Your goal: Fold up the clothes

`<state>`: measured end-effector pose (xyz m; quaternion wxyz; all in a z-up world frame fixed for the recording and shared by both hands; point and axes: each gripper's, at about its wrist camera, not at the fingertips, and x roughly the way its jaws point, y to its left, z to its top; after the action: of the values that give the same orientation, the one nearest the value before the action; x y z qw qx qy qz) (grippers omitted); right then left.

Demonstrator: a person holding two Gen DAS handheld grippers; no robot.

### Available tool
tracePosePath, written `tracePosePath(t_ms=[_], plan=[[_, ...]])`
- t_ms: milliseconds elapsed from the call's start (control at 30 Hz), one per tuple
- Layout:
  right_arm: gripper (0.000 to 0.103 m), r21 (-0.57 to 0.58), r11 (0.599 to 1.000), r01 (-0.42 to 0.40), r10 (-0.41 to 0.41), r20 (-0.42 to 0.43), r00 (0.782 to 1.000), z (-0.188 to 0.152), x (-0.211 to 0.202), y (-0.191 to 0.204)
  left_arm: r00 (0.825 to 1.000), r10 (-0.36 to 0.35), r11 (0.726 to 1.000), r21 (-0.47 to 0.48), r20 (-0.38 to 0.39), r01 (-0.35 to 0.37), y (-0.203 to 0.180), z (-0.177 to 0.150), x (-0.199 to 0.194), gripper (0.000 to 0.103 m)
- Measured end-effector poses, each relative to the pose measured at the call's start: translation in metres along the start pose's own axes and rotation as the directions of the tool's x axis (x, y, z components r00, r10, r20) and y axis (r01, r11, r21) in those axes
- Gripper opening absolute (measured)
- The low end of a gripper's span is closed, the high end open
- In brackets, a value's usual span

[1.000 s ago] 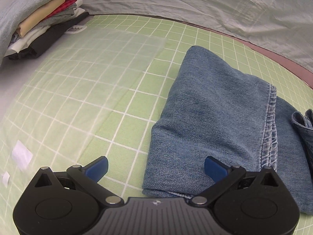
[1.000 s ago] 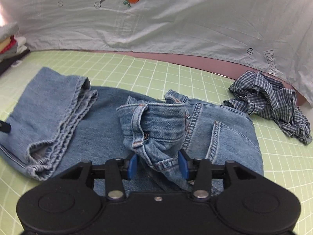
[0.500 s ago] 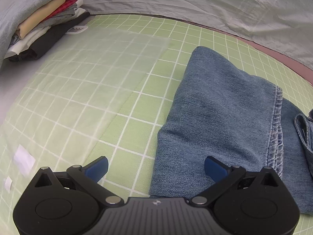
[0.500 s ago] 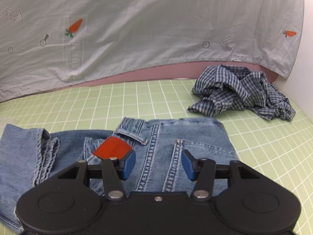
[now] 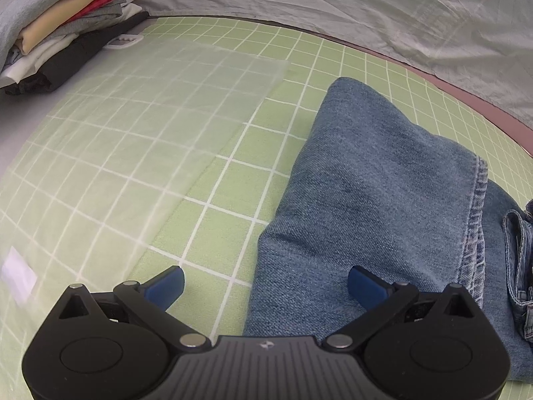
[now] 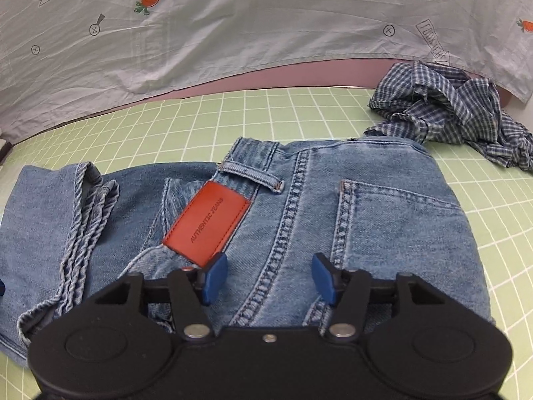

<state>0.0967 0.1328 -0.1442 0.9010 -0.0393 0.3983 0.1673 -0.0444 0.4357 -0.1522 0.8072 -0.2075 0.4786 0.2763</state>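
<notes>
the blue jeans [image 6: 383, 233] lie folded on the green mat [image 6: 299, 116] with white squares. the waist part is on top, and you can see the back pocket [image 6: 399, 220], a belt loop [image 6: 253, 175] and the orange-red patch [image 6: 206, 223] with "authentic jeans" on it. the leg ends with their wavy hems [image 6: 83, 220] lie at the left side of the pile.

the right gripper [image 6: 269, 281] is low over the jeans, just near the patch. its two blue fingers [image 6: 215, 276] are spread apart and there is nothing between them. it has let go. the thick seam of the jeans runs up between the fingers.

the left gripper [image 5: 265, 285] is at the other end of the jeans [image 5: 376, 200]. its blue fingers [image 5: 166, 286] are wide apart too, and it holds nothing. one finger is over the green mat [image 5: 233, 183] and the other is over the folded denim, so the edge of the jeans sits between them. i cannot tell if the fingers touch the cloth.

a crumpled blue checked shirt [image 6: 449, 110] lies on the mat at the far right, apart from the jeans. a see-through plastic sheet [image 5: 150, 126] lies flat on the mat to the left of the jeans. in the far left corner there is a stack of folded clothes [image 5: 66, 33]. a grey sheet with little carrots [image 6: 233, 26] hangs along the back of the mat.
</notes>
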Motion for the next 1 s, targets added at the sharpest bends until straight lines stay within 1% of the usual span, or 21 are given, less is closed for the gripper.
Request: tracePosePath(t_ms=[67, 133, 200, 233, 267, 300, 400, 433, 467, 500, 533, 567, 600, 633, 700, 767, 833, 900, 967, 1000], plan=[[0.06, 0.031, 1.0, -0.004, 0.004, 0.003, 1.0, 0.003, -0.004, -0.003, 1.0, -0.015, 1.0, 0.014, 0.0, 0.015, -0.002, 0.002, 0.002, 0.102], [0.065, 0.061, 0.998, -0.008, 0.008, 0.006, 1.0, 0.006, -0.009, -0.007, 0.999, -0.035, 0.999, 0.015, -0.008, 0.035, -0.003, 0.004, 0.004, 0.101], [0.079, 0.092, 0.996, -0.012, 0.011, 0.01, 1.0, 0.01, -0.013, -0.01, 0.998, -0.055, 0.998, 0.007, -0.017, 0.055, -0.004, 0.005, 0.006, 0.1], [0.093, 0.107, 0.994, -0.014, 0.013, 0.012, 1.0, 0.011, -0.015, -0.012, 0.998, -0.061, 0.998, -0.012, -0.024, 0.06, -0.003, 0.004, 0.006, 0.099], [0.099, 0.122, 0.992, -0.017, 0.015, 0.013, 1.0, 0.013, -0.018, -0.013, 0.997, -0.071, 0.997, -0.035, -0.027, 0.07, -0.001, 0.003, 0.006, 0.095], [0.099, 0.137, 0.99, -0.019, 0.017, 0.015, 1.0, 0.015, -0.02, -0.015, 0.997, -0.076, 0.996, -0.052, -0.02, 0.075, 0.0, 0.001, 0.005, 0.094], [0.099, 0.183, 0.983, -0.025, 0.022, 0.021, 1.0, 0.019, -0.026, -0.02, 0.998, -0.062, 0.997, -0.041, 0.009, 0.062, -0.002, -0.003, 0.001, 0.081], [0.099, 0.197, 0.98, -0.024, 0.019, 0.027, 0.999, 0.02, -0.03, -0.023, 0.997, -0.074, 0.997, -0.024, 0.023, 0.074, -0.003, -0.004, 0.0, 0.068], [0.099, 0.211, 0.977, -0.023, 0.017, 0.031, 0.999, 0.019, -0.032, -0.026, 0.996, -0.085, 0.996, -0.031, 0.029, 0.086, -0.004, -0.004, -0.001, 0.051], [0.099, 0.226, 0.974, -0.022, 0.014, 0.034, 0.999, 0.019, -0.034, -0.03, 0.995, -0.097, 0.994, -0.037, 0.034, 0.098, -0.005, -0.004, -0.003, 0.048], [0.099, 0.242, 0.97, -0.018, 0.011, 0.033, 0.999, 0.018, -0.034, -0.033, 0.993, -0.109, 0.993, -0.043, 0.039, 0.11, -0.005, -0.003, -0.004, 0.04], [0.099, 0.26, 0.966, -0.014, 0.007, 0.03, 1.0, 0.017, -0.034, -0.037, 0.994, -0.099, 0.994, -0.041, 0.04, 0.101, -0.006, -0.002, -0.005, 0.031], [0.099, 0.277, 0.961, -0.011, 0.003, 0.027, 1.0, 0.016, -0.033, -0.04, 0.994, -0.103, 0.994, -0.036, 0.041, 0.105, -0.008, -0.001, -0.007, 0.028], [0.099, 0.286, 0.958, -0.001, -0.006, 0.024, 1.0, 0.015, -0.033, -0.043, 0.992, -0.114, 0.992, -0.047, 0.045, 0.116, -0.007, 0.001, -0.01, 0.02], [0.099, 0.299, 0.954, 0.022, -0.028, 0.018, 0.999, 0.012, -0.032, -0.049, 0.987, -0.151, 0.983, -0.099, 0.055, 0.156, -0.002, 0.006, -0.017, 0.017], [0.099, 0.315, 0.949, 0.035, -0.041, 0.014, 0.999, 0.009, -0.033, -0.056, 0.98, -0.183, 0.974, -0.123, 0.077, 0.191, -0.002, 0.008, -0.03, 0.016], [0.099, 0.337, 0.941, 0.032, -0.039, 0.014, 0.999, 0.005, -0.036, -0.065, 0.97, -0.218, 0.966, -0.119, 0.11, 0.23, -0.006, 0.009, -0.045, 0.015], [0.099, 0.358, 0.933, 0.03, -0.037, 0.013, 0.999, 0.0, -0.039, -0.073, 0.949, -0.28, 0.947, -0.119, 0.147, 0.298, -0.017, 0.011, -0.06, 0.015], [0.099, 0.379, 0.925, 0.028, -0.035, 0.013, 0.999, -0.004, -0.042, -0.081, 0.932, -0.323, 0.934, -0.103, 0.167, 0.342, -0.036, 0.012, -0.072, 0.014], [0.099, 0.39, 0.92, 0.027, -0.034, 0.012, 0.999, -0.006, -0.044, -0.085, 0.925, -0.339, 0.932, -0.073, 0.171, 0.355, -0.049, 0.011, -0.077, 0.014]])
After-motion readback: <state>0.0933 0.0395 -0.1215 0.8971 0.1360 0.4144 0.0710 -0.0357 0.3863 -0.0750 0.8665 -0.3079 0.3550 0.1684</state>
